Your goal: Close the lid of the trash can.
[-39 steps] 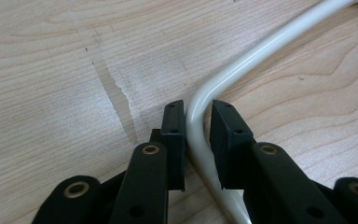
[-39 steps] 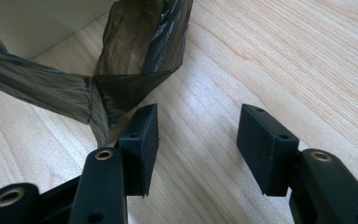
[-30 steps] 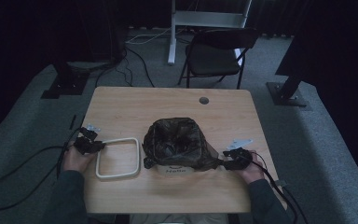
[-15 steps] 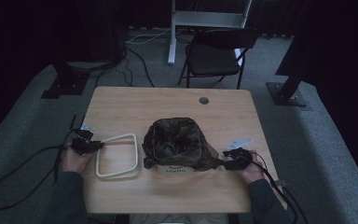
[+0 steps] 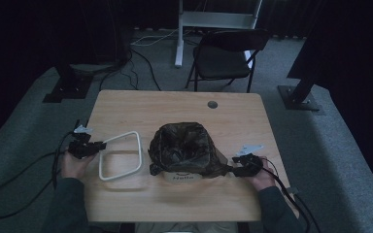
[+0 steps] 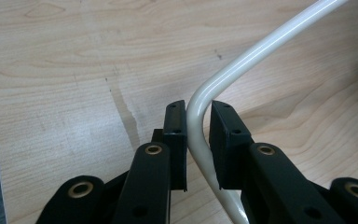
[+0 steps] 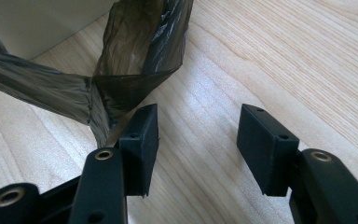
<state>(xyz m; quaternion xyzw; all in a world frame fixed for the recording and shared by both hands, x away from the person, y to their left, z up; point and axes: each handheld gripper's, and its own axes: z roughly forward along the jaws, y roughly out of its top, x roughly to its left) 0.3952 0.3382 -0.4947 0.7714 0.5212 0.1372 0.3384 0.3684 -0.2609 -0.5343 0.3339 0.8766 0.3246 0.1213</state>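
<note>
White frame lies just beside bag-lined bin on table.

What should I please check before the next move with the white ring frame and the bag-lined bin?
1. Left gripper around the white ring frame at its bent corner: ok, though whether the pads truly press it: cannot tell.
2. Frame lying on the table beside the bin, not over it: ok.
3. Right gripper holding the bag's loose flap: not ok; jaws open, flap beside one pad.
4. Bag draped over the bin's rim: ok in the high view.
5. Bag snug all round: cannot tell.
</note>
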